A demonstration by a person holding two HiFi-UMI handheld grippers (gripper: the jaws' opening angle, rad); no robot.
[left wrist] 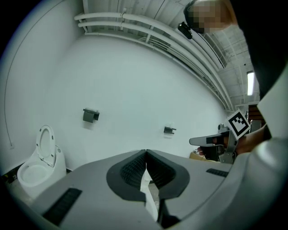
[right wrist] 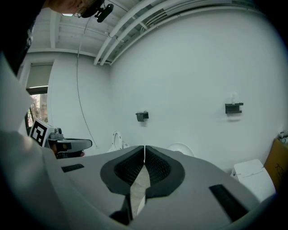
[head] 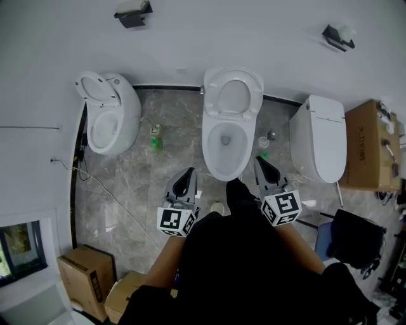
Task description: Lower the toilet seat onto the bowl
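In the head view, the middle toilet (head: 226, 152) stands straight ahead, its seat and lid (head: 233, 94) raised against the white wall and the bowl uncovered. My left gripper (head: 186, 183) is shut and empty, held low to the left of the bowl's front. My right gripper (head: 266, 170) is shut and empty too, just right of the bowl's front. Neither touches the toilet. In the left gripper view the shut jaws point at the wall, with the right gripper (left wrist: 211, 140) at the right. In the right gripper view the raised seat (right wrist: 182, 149) peeks above the shut jaws.
A second toilet (head: 109, 117) with raised seat stands at left, a closed toilet (head: 320, 138) at right. Cardboard boxes (head: 374, 146) sit at far right and at lower left (head: 85, 271). A cable (head: 108, 193) runs over the grey marble floor. Paper holders (head: 133, 14) hang on the wall.
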